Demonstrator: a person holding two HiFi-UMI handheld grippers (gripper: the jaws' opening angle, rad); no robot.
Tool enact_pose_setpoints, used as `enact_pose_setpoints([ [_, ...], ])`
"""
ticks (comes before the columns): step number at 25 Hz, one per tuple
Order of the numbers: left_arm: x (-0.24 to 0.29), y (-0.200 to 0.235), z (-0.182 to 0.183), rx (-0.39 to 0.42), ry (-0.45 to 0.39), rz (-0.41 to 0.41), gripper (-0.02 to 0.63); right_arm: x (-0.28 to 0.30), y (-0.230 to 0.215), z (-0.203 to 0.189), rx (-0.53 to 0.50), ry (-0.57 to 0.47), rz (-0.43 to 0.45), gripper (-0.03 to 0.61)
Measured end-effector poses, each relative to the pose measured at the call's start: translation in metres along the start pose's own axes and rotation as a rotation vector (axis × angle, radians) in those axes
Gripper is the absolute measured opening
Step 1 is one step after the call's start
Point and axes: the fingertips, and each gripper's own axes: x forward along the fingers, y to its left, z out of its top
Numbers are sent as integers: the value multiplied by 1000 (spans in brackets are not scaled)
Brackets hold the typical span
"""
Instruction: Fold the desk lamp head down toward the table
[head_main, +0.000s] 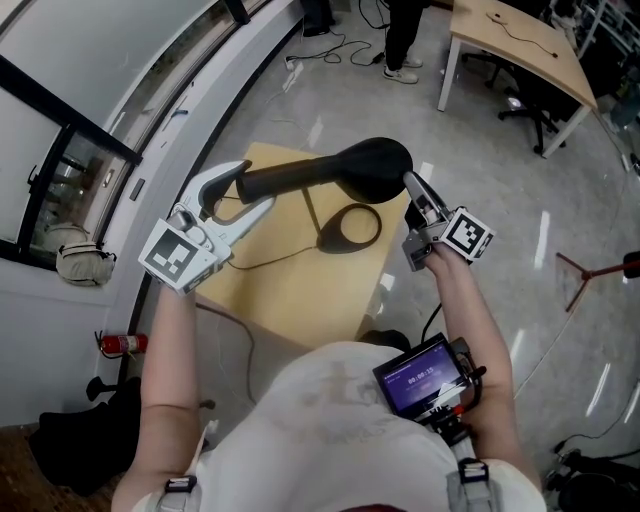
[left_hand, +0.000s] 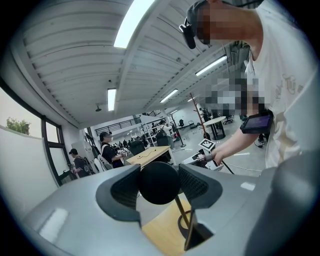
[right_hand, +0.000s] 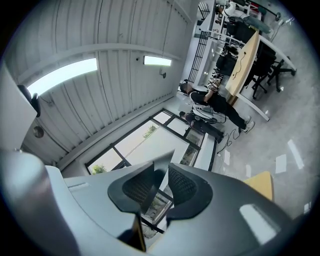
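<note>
Wooden table (head_main: 300, 300) bears lamp (head_main: 370, 165) (left gripper (head_main: 255, 186) clamped).

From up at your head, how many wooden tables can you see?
2. A small table sits right below, with the lamp on it. A bigger table stands at the top right. More may be hidden out of view.

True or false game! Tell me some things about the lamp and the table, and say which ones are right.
1. The lamp is black. True.
2. The table is made of glass. False: it is light wood.
3. The left hand-held gripper is shut on the lamp's arm. True.
4. The lamp stands on the floor. False: its ring-shaped base sits on the table.
</note>
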Motion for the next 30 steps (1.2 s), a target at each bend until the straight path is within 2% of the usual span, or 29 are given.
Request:
enact_pose_setpoints([
  [4, 0, -1, 2, 3, 2, -6, 235, -4, -12, -10, 74, -12, -39, 103],
  [7, 2, 1, 3, 6, 5, -11, 236, -1, -13, -14, 67, -6, -27, 103],
  [10, 4, 3, 5, 7, 15, -13, 236, -1, -18, -21, 106, -8, -45, 103],
  [15, 7, 0, 10, 16, 11, -29, 238, 1, -12, -25, 68, 13, -2, 103],
  [19, 9, 2, 14, 23, 21, -31, 238, -3, -24, -34, 135, 10, -53, 104],
  [25, 12, 2, 18, 16, 15, -38, 239, -2, -20, -35, 110, 22, -27, 106],
  [30, 16, 4, 26, 23, 12, -44, 241, -4, -29, -45, 195, 22, -62, 107],
])
